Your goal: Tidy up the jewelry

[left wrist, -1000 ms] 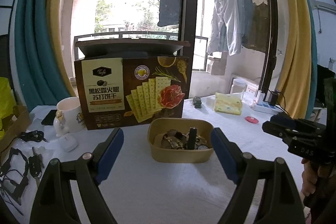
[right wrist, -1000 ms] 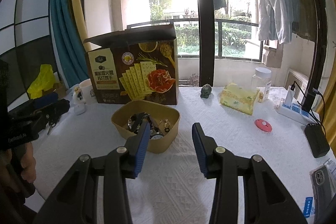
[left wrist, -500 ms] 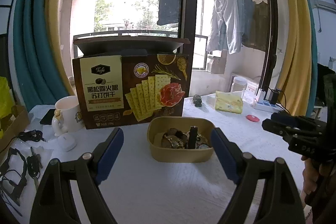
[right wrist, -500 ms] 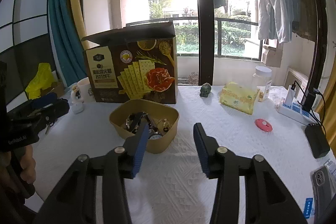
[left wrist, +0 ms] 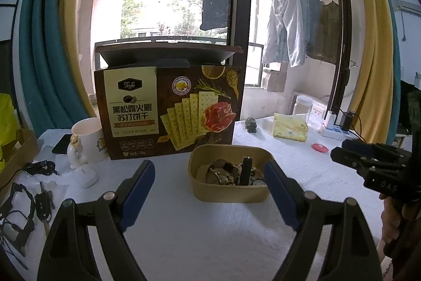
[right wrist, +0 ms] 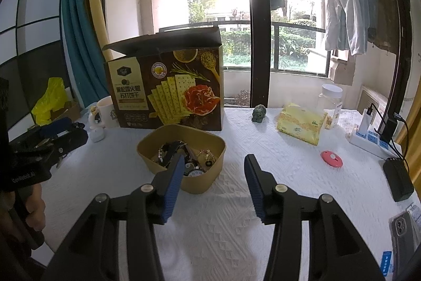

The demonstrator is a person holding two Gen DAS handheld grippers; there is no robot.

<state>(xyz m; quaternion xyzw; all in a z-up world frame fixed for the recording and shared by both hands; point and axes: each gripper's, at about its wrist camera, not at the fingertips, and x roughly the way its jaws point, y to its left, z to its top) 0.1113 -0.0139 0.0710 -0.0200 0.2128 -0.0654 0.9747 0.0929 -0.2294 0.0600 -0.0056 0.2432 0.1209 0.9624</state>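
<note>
A tan bowl [left wrist: 210,192] [right wrist: 208,177] holding a heap of jewelry [left wrist: 231,173] [right wrist: 184,157] stands on the white tablecloth. Behind it stands a brown cracker box [left wrist: 168,112] [right wrist: 168,94] with its lid flap open. My left gripper [left wrist: 208,175] is open and empty, a little in front of the bowl, its blue fingers wide apart. My right gripper [right wrist: 213,170] is open and empty, its left finger over the bowl's near rim. The right gripper also shows in the left wrist view [left wrist: 368,162], and the left gripper in the right wrist view [right wrist: 47,141].
A white mug [left wrist: 84,141], an earbud case [left wrist: 85,175], keys and cables [left wrist: 23,202] lie left. A small figurine [right wrist: 259,113], a yellow tissue pack [right wrist: 300,127], a jar [right wrist: 330,99], a red disc [right wrist: 331,158], a power strip [right wrist: 373,138], a power bank [right wrist: 400,181] and a phone [right wrist: 402,231] lie right.
Both grippers have drifted slightly nearer the bowl and lower, so the box and bowl sit a little higher in view. Both stay open and empty.
</note>
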